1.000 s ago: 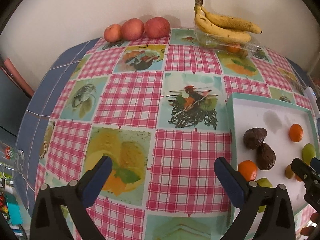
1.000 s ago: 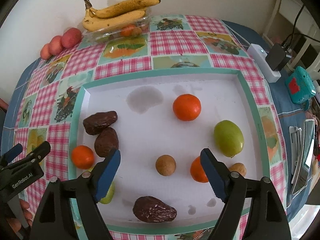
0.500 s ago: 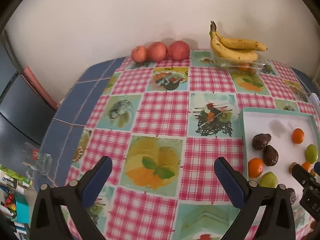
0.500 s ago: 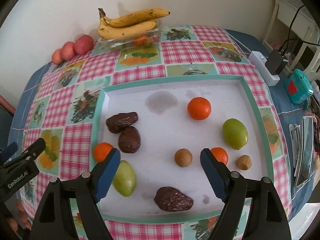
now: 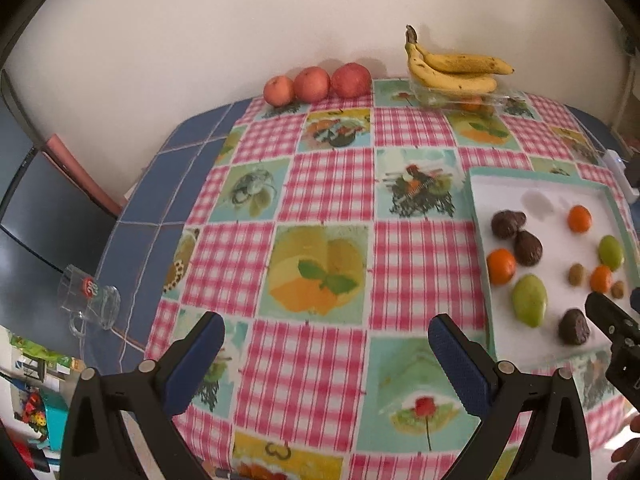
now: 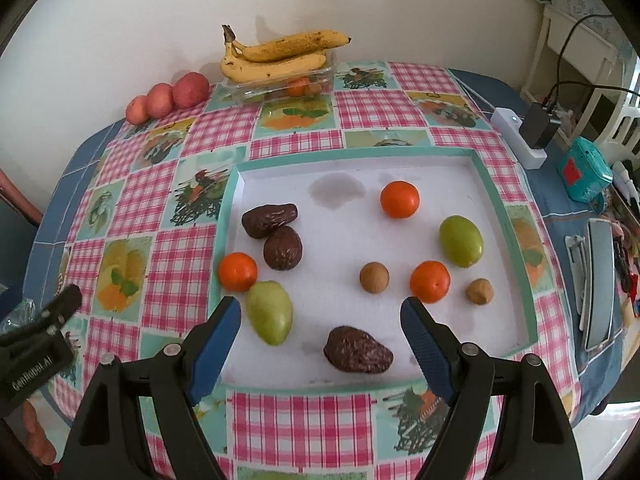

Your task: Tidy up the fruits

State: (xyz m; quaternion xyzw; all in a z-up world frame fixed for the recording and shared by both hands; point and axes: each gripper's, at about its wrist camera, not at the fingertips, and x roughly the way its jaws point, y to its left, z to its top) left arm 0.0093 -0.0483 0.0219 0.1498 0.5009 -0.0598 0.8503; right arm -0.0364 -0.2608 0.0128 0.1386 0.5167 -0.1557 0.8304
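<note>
Under the bananas (image 6: 280, 58), a clear box (image 6: 280, 86) blurs its fruit. The left hand-held gripper (image 5: 326, 354), marked "GenRobot.AI", and the right hand-held gripper (image 6: 320, 334) both gape wide, holding nothing.

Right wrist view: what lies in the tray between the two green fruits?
In the right wrist view, a small brown round fruit and an orange lie between the left green fruit and the right green fruit.
</note>
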